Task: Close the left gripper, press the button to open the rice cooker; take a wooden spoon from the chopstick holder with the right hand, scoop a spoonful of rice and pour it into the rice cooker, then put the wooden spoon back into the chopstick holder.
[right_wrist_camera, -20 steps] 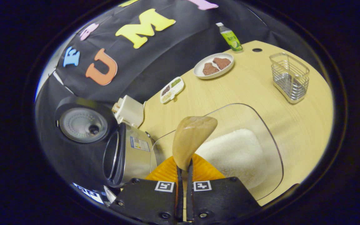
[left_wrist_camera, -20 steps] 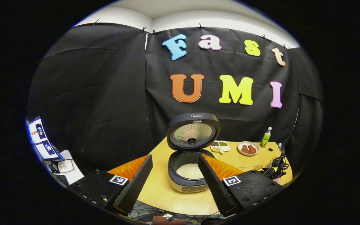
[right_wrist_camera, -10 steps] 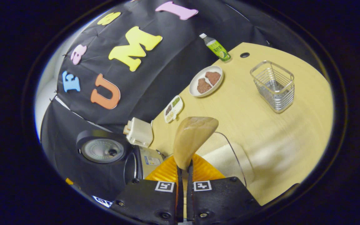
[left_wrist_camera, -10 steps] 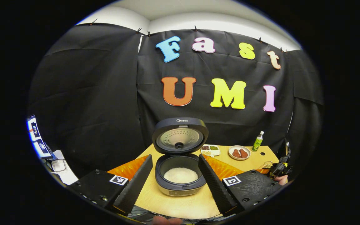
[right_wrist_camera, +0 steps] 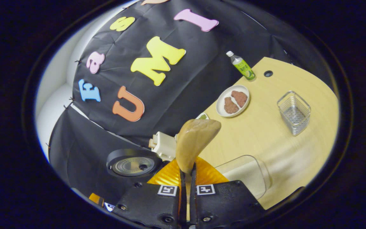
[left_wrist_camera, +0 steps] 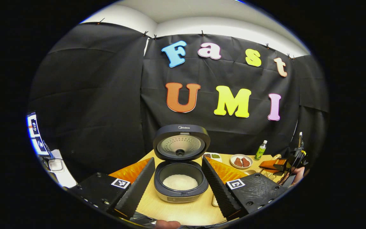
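The right gripper (right_wrist_camera: 186,178) has its jaws clamped on the wooden spoon (right_wrist_camera: 195,143), bowl at twelve o'clock, probably for the return to the chopstick holder (right_wrist_camera: 293,112) at two o'clock. The left gripper (left_wrist_camera: 178,183) idles with jaws wide, framing the rice cooker (left_wrist_camera: 180,181), whose lid (left_wrist_camera: 181,142) stands open above the rice (left_wrist_camera: 180,182).

On the counter (left_wrist_camera: 183,213) the rice cooker (left_wrist_camera: 180,187) stands with its lid (left_wrist_camera: 181,142) raised behind the pot, rice (left_wrist_camera: 180,182) inside. To its right, toward the wall, sit a divided dish (left_wrist_camera: 212,156), a plate (left_wrist_camera: 240,161) and a bottle (left_wrist_camera: 260,150). In the right gripper view, the chopstick holder (right_wrist_camera: 293,112) stands right of the plate, and a clear container (right_wrist_camera: 246,173) lies nearer.
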A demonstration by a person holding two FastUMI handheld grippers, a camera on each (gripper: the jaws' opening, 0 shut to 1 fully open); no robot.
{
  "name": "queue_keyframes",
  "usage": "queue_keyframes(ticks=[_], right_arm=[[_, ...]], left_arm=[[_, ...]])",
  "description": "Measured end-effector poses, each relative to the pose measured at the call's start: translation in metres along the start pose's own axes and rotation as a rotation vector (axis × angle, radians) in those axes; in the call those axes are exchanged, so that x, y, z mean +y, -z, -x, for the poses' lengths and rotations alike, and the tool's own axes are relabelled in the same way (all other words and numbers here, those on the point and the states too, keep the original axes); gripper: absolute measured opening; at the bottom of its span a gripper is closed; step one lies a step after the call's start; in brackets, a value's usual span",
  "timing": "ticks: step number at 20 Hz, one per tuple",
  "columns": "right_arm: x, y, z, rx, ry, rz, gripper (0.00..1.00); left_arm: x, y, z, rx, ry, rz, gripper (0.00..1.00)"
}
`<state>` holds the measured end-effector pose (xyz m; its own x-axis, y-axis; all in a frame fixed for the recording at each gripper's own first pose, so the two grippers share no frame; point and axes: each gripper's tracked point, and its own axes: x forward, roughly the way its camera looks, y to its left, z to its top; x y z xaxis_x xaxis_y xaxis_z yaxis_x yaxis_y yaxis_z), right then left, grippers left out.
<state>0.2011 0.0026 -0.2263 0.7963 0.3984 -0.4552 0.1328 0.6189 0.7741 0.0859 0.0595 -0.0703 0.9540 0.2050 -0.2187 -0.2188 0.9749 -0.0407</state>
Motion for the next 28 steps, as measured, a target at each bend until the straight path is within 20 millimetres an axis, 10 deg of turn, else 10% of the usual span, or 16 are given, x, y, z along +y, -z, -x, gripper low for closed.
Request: queue_keyframes(ticks=[11, 17, 28], right_arm=[[0.139, 0.088, -0.093, 0.161, -0.157, 0.202, 0.09], [0.143, 0.129, -0.132, 0.192, -0.072, 0.341, 0.09], [0.148, 0.147, -0.151, 0.126, 0.009, 0.722, 0.09]], left_arm=[[0.062, 0.011, 0.036, 0.022, -0.142, 0.025, 0.95], [0.079, 0.014, 0.041, 0.011, -0.166, 0.062, 0.95], [0.101, 0.015, 0.031, -0.005, -0.155, 0.129, 0.95]])
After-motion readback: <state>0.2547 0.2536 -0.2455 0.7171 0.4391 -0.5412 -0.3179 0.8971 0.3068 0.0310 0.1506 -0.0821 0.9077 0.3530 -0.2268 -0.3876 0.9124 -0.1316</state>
